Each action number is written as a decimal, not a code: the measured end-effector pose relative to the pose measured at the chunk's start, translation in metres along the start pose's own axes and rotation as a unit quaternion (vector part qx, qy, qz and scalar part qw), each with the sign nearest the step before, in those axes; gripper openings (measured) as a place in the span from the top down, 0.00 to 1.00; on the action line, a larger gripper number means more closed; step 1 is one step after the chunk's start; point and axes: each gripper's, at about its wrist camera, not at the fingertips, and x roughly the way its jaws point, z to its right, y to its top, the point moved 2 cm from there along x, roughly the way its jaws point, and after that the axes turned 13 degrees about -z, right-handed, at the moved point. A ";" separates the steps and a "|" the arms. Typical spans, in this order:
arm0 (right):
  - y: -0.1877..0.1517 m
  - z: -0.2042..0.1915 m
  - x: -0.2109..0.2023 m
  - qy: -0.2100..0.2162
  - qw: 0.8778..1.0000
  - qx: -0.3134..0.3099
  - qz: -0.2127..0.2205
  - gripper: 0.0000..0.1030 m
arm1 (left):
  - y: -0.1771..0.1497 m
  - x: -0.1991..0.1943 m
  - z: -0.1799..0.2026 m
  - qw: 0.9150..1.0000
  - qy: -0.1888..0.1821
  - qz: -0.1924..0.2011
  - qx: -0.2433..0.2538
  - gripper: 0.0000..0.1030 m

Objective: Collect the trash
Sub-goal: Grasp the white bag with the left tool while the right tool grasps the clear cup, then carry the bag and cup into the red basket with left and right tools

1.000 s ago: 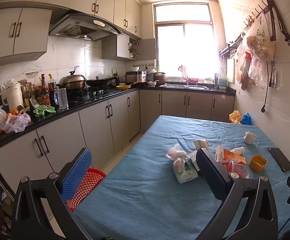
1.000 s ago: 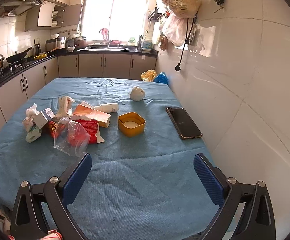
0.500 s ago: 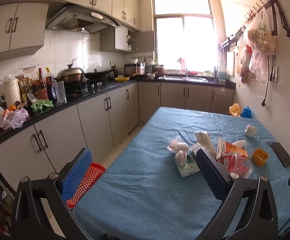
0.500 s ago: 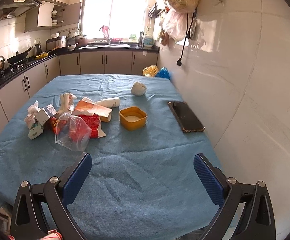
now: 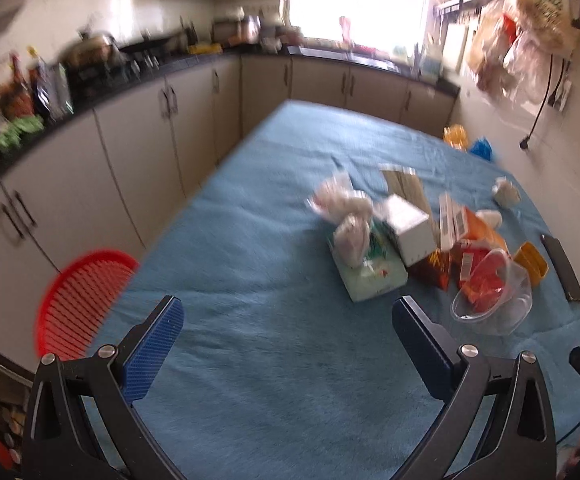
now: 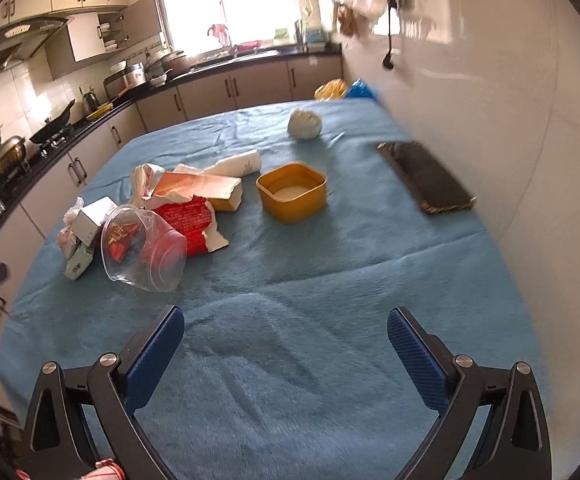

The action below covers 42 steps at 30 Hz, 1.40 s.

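Observation:
Trash lies in a heap on the blue tablecloth (image 5: 273,360): a green-white tissue pack (image 5: 366,272), a knotted plastic bag (image 5: 350,216), a white box (image 5: 406,228), an orange carton (image 6: 205,188), a red wrapper (image 6: 189,220), a clear plastic bowl (image 6: 145,252) and a white bottle (image 6: 237,164). A crumpled white paper ball (image 6: 305,124) sits farther back. My left gripper (image 5: 287,328) is open above the cloth, short of the tissue pack. My right gripper (image 6: 285,336) is open and empty, near the table's front, right of the bowl.
A red mesh basket (image 5: 77,304) stands on the floor left of the table. A yellow tub (image 6: 292,192) and a black phone (image 6: 426,176) lie on the cloth near the white wall (image 6: 490,120). Kitchen cabinets (image 5: 137,148) run along the left.
Both grippers have tilted downward and moved in toward the table. The trash heap now looks larger and closer. Both stay open; the trash itself has not moved.

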 end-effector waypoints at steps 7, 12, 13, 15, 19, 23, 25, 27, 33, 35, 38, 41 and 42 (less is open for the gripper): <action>0.015 -0.011 0.021 0.100 0.995 -0.007 -0.021 0.04 | 0.027 0.035 -0.002 0.998 -0.050 -0.041 -0.017 0.00; 0.031 -0.033 0.029 0.135 0.991 -0.021 -0.015 0.04 | 0.067 0.043 -0.009 0.998 -0.050 -0.033 -0.037 0.00; 0.035 -0.038 0.033 0.136 0.990 -0.023 -0.015 0.04 | 0.075 0.045 -0.009 0.998 -0.048 -0.033 -0.038 0.00; 0.042 -0.047 0.040 0.136 0.990 -0.022 -0.016 0.04 | 0.090 0.054 -0.008 0.998 -0.046 -0.036 -0.034 0.00; 0.052 -0.064 0.054 0.146 0.989 -0.019 -0.024 0.04 | 0.114 0.080 -0.004 0.996 -0.055 -0.063 -0.034 0.00; 0.061 -0.082 0.065 0.139 0.990 -0.020 -0.024 0.04 | 0.118 0.103 0.003 0.992 -0.078 -0.094 -0.029 0.00; 0.064 -0.089 0.071 0.129 0.991 -0.025 -0.025 0.04 | 0.120 0.110 0.010 0.990 -0.090 -0.107 -0.022 0.01; 0.066 -0.094 0.076 0.120 0.992 -0.028 -0.030 0.04 | 0.117 0.114 0.016 0.988 -0.101 -0.117 -0.009 0.12; 0.064 -0.096 0.078 0.117 0.992 -0.040 -0.031 0.29 | 0.106 0.112 0.024 0.982 -0.126 -0.139 0.008 0.68; 0.063 -0.095 0.080 0.129 0.990 -0.041 -0.045 0.52 | 0.103 0.104 0.026 0.983 -0.127 -0.133 0.007 0.69; 0.058 -0.091 0.082 0.142 0.988 -0.034 -0.055 0.56 | 0.100 0.091 0.025 0.983 -0.138 -0.120 0.003 0.69; 0.054 -0.087 0.077 0.152 0.987 -0.031 -0.045 0.57 | 0.096 0.073 0.021 0.983 -0.152 -0.104 -0.003 0.69; 0.052 -0.086 0.074 0.155 0.987 -0.031 -0.039 0.57 | 0.094 0.068 0.019 0.982 -0.157 -0.101 -0.005 0.69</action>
